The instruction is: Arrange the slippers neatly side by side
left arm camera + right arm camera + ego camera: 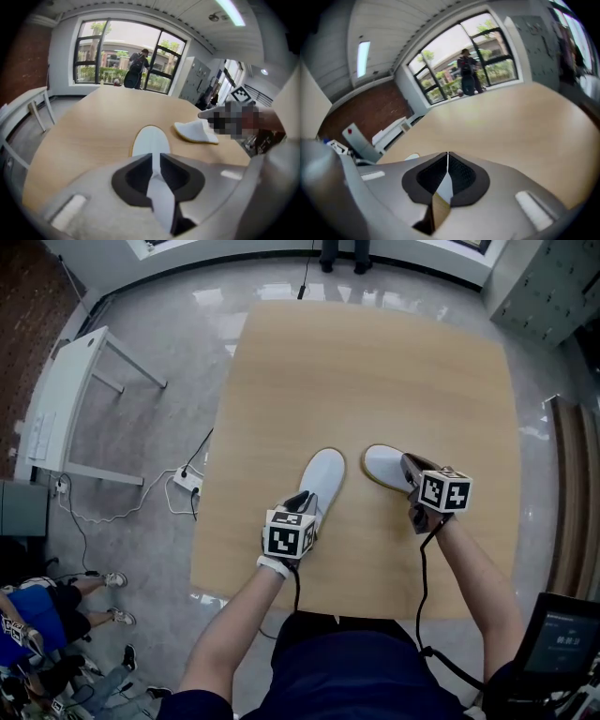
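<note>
On table (375,371), near half: two white slippers, each clamped.
Left claw (302,504) is closed tight on the left slipper's (324,471) heel, toe at 12 o'clock. Right claw (411,470) is closed tight on the right slipper's (385,465) heel edge, toe at 10 o'clock. Slippers are near, not touching.

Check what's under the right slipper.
Only the wooden table: the right slipper lies on it at its far end. Its near end is covered by the right gripper, shut on it, so whether that end is lifted cannot be seen.
</note>
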Tool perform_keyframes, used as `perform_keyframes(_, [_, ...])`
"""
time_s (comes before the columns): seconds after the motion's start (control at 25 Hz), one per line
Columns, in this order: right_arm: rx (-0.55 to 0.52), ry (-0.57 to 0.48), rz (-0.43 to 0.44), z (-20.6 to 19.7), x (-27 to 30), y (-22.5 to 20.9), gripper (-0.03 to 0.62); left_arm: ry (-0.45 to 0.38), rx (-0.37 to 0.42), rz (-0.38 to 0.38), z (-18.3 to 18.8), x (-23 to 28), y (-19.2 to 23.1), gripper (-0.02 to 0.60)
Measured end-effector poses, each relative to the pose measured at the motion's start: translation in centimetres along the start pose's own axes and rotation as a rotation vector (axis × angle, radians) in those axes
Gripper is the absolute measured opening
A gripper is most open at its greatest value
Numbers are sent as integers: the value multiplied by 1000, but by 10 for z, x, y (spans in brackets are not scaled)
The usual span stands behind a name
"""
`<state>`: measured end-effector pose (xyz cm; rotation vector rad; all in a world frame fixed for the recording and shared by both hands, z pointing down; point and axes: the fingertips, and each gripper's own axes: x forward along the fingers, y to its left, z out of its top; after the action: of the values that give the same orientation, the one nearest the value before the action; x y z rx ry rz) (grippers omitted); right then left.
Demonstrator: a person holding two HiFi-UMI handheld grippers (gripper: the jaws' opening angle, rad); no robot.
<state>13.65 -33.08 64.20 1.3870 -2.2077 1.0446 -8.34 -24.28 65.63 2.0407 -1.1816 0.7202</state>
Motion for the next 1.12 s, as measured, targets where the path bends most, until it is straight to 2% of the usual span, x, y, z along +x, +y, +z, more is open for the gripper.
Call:
perform_keyframes(0.08, [-321,27,29,12,-6,7,17,-14,129,-6,7,-7,0,66])
perform_keyframes(0.16, [-767,82,70,12,-6,19,31,-21,318,-27,9,-7,-4,83])
perform_keyframes(0.24, [-1224,154,138,-5,-4,30,38,-3,526,-82,5,-4,-16,83])
perform_keyframes(0.28, [-1394,196,183,-17,-3,32,33,18,623,-108,2,-2,-22,83])
perform_keyframes(0.32, [-1514,240,226,-29,-2,31,31,44,709,-127,-1,1,-26,84])
perform_keyframes(0.4, [-1629,317,288,-45,2,24,31,99,838,-149,-8,11,-28,94])
perform_keyframes(0.48, [-1662,367,323,-53,10,15,31,159,903,-170,-18,23,-24,95])
perform_keyframes(0.56, [-1654,406,346,-59,17,8,31,213,925,-187,-28,32,-17,94])
perform_keyframes(0.68, [-1568,443,357,-69,24,2,24,223,880,-186,-35,37,-9,93])
perform_keyframes(0.84, [-1305,386,300,-67,26,3,14,186,806,-169,-38,36,-7,87])
perform_keyframes(1.12, [-763,292,112,-64,33,-8,11,159,697,-156,-42,39,-13,86])
